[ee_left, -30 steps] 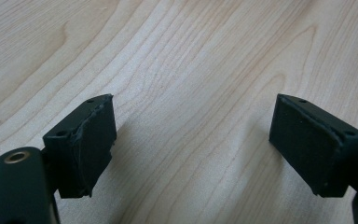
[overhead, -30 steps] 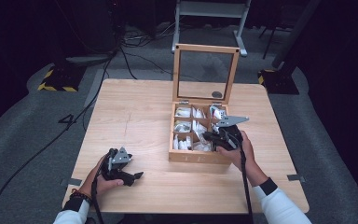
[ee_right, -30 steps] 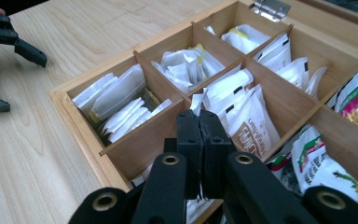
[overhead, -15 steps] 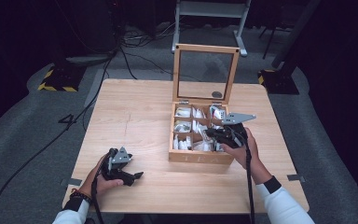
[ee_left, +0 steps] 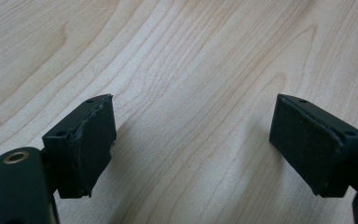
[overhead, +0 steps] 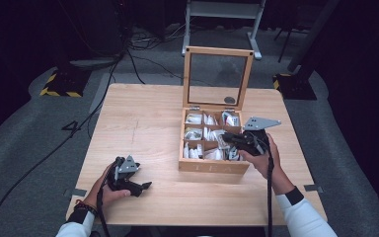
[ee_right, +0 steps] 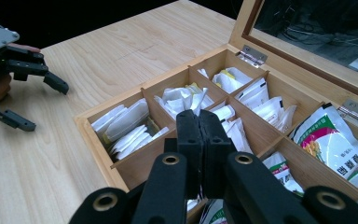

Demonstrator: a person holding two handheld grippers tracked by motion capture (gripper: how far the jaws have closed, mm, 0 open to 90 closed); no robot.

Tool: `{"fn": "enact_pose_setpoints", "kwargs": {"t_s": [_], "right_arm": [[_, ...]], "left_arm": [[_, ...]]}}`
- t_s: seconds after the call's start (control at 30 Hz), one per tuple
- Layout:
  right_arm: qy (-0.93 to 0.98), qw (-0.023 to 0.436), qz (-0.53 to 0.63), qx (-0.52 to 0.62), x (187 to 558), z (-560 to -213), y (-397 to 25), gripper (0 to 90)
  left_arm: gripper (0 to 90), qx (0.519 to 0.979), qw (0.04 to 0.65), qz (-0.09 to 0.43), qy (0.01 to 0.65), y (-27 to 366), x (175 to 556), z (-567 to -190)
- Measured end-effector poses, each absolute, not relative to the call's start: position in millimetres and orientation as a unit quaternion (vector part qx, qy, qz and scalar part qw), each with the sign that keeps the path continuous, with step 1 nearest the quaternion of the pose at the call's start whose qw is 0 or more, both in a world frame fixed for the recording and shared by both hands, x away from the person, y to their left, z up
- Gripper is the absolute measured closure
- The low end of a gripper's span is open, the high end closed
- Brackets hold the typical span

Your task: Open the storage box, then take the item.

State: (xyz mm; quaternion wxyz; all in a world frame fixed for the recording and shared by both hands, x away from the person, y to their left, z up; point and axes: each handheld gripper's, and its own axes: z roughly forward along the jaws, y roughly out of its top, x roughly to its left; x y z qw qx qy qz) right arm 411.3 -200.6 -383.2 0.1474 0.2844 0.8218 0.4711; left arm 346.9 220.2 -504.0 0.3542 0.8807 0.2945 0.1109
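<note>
Over the tea box [overhead: 213, 166], your right claw [ee_right: 199, 122] hovers, pinched closed and empty.
No sachet [ee_right: 182, 99] lifted yet; left claw [ee_left: 191, 140] rests wide open on the worktop [overhead: 143, 118].

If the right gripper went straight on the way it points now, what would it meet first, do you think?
Most likely the white sachets in the middle compartments of the wooden box. The right gripper, jaws shut, hangs just over them, though depth is hard to judge.

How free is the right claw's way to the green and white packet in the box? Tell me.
Probably free. The wooden box has its lid standing upright, and the right claw, jaws shut, hangs over the compartments near the green and white packet. It would need to open first.
</note>
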Motion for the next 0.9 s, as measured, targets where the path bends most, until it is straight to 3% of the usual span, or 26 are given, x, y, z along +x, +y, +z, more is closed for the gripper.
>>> {"fn": "enact_pose_setpoints", "kwargs": {"t_s": [0.9], "right_arm": [[0.833, 0.123, 0.484, 0.238, 366.3, -383.4, -226.3, 89.3]], "left_arm": [[15.0, 0.878, 0.354, 0.113, 0.3, 219.8, 346.8, -504.1]]}}
